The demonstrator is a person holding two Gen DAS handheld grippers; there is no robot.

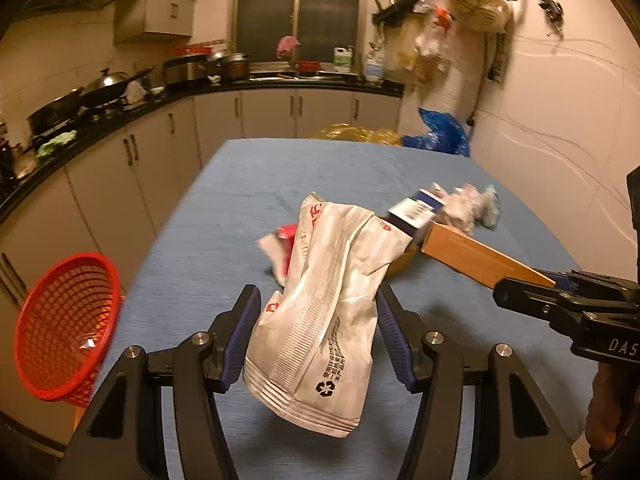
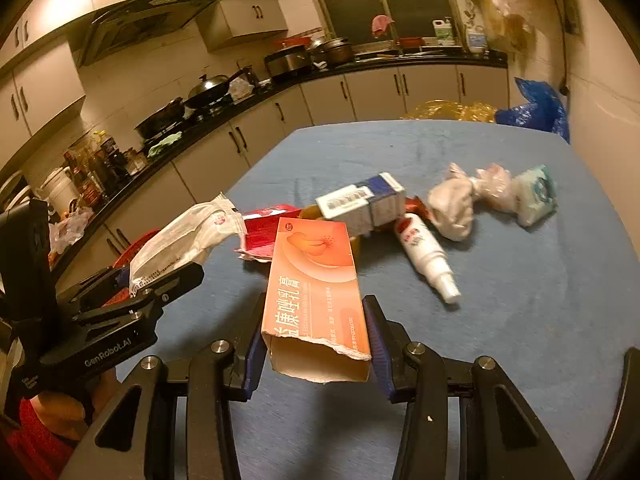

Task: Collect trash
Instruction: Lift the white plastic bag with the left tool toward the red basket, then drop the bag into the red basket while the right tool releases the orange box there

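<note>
Clamped between the blue pads of the left gripper [image 1: 316, 320] is a white crumpled bag [image 1: 320, 300], lifted clear of the blue table [image 1: 240, 184]; its long axis runs up and away from the fingers, its sealed bottom hanging toward the camera. The right gripper [image 2: 316, 332] likewise grips an orange box [image 2: 316, 296] by its torn open end, the box pointing forward along the fingers and held above the cloth.

Both pieces of trash are thus already in hand. Beyond them, the rest of the litter sits mid-table: a blue-and-white carton [image 2: 364, 200], a red wrapper [image 2: 262, 232], a white spray bottle [image 2: 424, 256], and wads of tissue [image 2: 456, 208] with a pale green packet [image 2: 536, 192] farther right.

A red basket [image 1: 64, 328] lies at the table's left edge, tipped with its mouth facing the table. That is probably where the trash goes. It lies left of the left gripper, so that hand is the nearer; the right must cross behind or wait its turn.
</note>
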